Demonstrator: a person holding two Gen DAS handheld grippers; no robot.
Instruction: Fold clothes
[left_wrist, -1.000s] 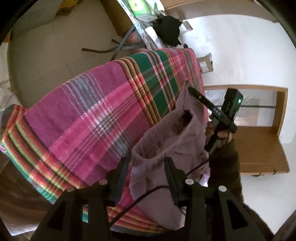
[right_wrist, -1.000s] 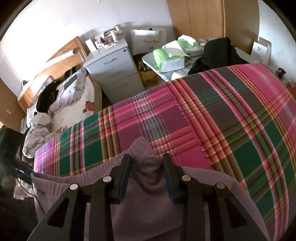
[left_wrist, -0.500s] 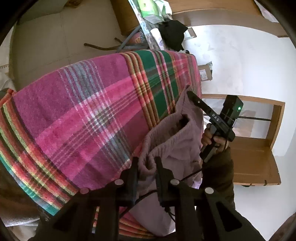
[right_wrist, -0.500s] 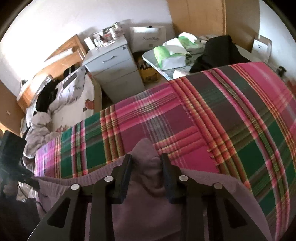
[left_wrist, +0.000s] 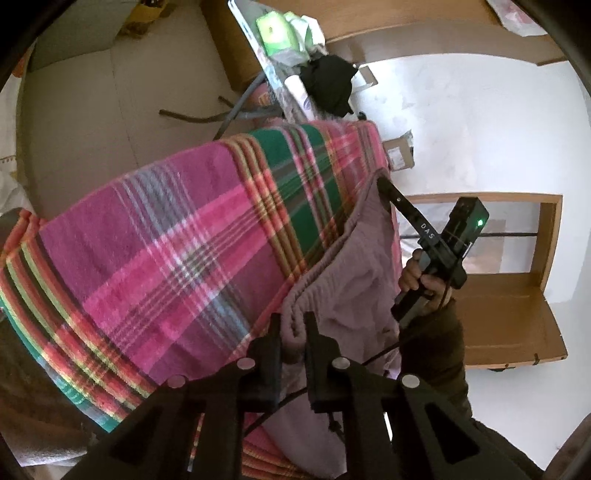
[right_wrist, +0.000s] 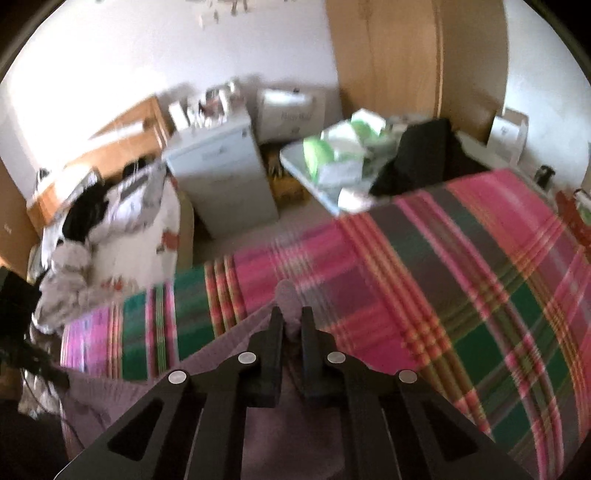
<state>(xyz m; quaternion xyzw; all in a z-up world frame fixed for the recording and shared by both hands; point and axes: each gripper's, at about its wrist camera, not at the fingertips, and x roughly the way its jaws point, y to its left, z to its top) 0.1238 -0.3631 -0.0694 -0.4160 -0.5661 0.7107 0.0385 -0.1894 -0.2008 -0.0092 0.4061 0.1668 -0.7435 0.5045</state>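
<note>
A mauve knit garment (left_wrist: 351, 280) lies bunched on a pink, green and red plaid blanket (left_wrist: 166, 240). My left gripper (left_wrist: 293, 325) has its jaws closing, and its pads pinch the gathered elastic waistband. In the left wrist view a hand holds my right gripper (left_wrist: 382, 182) at the garment's far edge. In the blurred right wrist view my right gripper (right_wrist: 290, 319) is closing too, with a small peak of the mauve garment (right_wrist: 229, 354) pinched between its fingers above the plaid blanket (right_wrist: 443, 277).
Beyond the blanket stand a white drawer unit (right_wrist: 221, 173), a folding table (right_wrist: 295, 162) with green packs, and a black garment (right_wrist: 424, 155). A bed with heaped bedding (right_wrist: 110, 221) is at the left. A wooden bench (left_wrist: 509, 314) stands by the white wall.
Both grippers' jaws have narrowed from wide apart to pinching the mauve garment. The right gripper has lifted slightly, drawing the cloth into a peak, and its view has blurred.
</note>
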